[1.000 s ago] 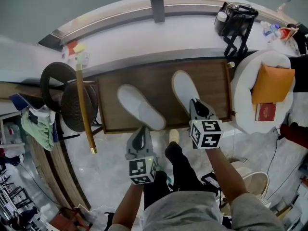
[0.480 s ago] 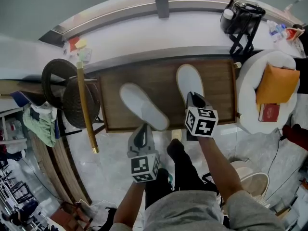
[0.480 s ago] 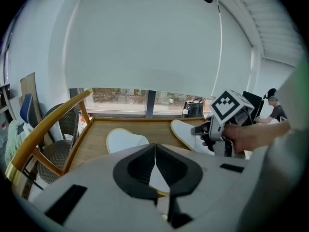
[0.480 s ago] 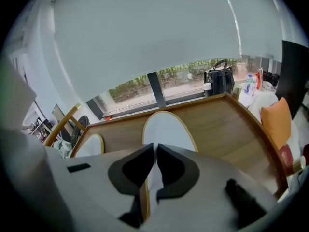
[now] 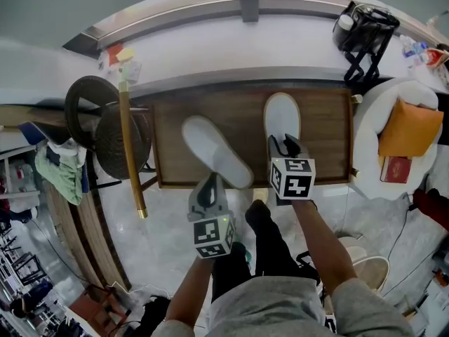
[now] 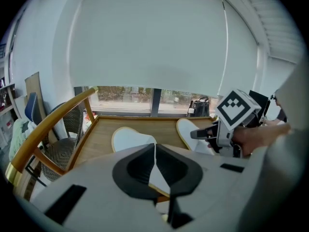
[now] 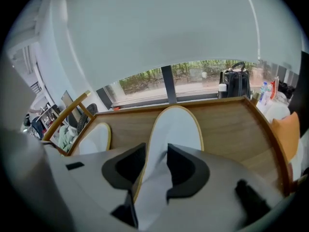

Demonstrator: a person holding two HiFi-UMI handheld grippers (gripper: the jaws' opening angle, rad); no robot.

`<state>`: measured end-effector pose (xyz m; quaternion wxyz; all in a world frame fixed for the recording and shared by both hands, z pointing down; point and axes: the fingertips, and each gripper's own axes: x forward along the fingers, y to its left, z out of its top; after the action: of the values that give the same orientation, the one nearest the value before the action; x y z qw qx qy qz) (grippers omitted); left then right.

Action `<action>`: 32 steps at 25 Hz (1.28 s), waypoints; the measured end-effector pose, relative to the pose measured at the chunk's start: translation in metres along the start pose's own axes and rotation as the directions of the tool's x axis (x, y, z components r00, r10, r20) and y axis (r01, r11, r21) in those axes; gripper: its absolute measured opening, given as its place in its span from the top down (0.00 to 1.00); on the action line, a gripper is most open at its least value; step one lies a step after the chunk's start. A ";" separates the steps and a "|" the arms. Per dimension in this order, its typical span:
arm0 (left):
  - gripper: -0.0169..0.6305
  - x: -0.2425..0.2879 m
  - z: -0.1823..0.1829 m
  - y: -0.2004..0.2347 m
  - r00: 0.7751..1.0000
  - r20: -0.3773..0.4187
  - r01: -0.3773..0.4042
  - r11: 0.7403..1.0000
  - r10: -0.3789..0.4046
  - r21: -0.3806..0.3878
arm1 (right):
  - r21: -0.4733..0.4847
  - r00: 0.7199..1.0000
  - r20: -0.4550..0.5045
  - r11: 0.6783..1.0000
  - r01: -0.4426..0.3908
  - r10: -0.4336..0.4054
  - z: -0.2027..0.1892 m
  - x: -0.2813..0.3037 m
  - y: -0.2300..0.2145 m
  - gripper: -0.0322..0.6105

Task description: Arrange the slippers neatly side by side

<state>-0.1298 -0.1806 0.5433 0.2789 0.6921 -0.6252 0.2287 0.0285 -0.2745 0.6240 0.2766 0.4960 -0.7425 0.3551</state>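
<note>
Closest to the person, the left gripper [image 5: 210, 183] had its jaws pressed together right at the heel of the left slipper [image 5: 214, 149]. I could not tell whether any of the slipper's edge was nipped between them. Just beyond, the right gripper [image 5: 284, 146] had just been opening its jaws. They stood apart with the heel of the right slipper [image 5: 282, 114] lying loosely between them, so I judged that one set down and let go.

Both slippers lay on the wooden tray [image 5: 324, 135]. The right one pointed straight at the tray's far rim. The left one lay slanted, its toe off to the left and its heel swung in toward its mate.

The left slipper looked like the one needing work. To do it well, I would take a firm pinch on the heel rim and swing that heel leftward until the slipper ran parallel with the right one. Then I would slide it close, keeping the toes level and a narrow, even gap. The right gripper should lift clear without dragging its slipper askew.
</note>
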 end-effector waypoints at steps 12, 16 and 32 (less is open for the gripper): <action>0.69 0.046 -0.014 0.025 0.997 -0.060 -0.055 0.997 0.052 -0.049 | -0.202 0.991 0.128 0.979 -0.017 0.044 0.011 -0.049 0.019 0.68; 0.70 0.058 -0.019 0.035 0.993 -0.077 -0.090 0.995 0.088 -0.032 | -0.200 0.989 0.143 0.980 -0.011 0.041 0.013 -0.058 0.019 0.68; 0.92 0.064 -0.016 0.050 0.982 -0.046 -0.180 0.978 0.186 0.107 | -0.203 0.986 0.155 0.979 -0.028 0.060 0.004 -0.064 0.018 0.68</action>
<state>-0.1716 -0.2202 0.6033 0.2382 0.6384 -0.6656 0.3044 0.0344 -0.2385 0.5680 0.2566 0.4759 -0.8052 0.2435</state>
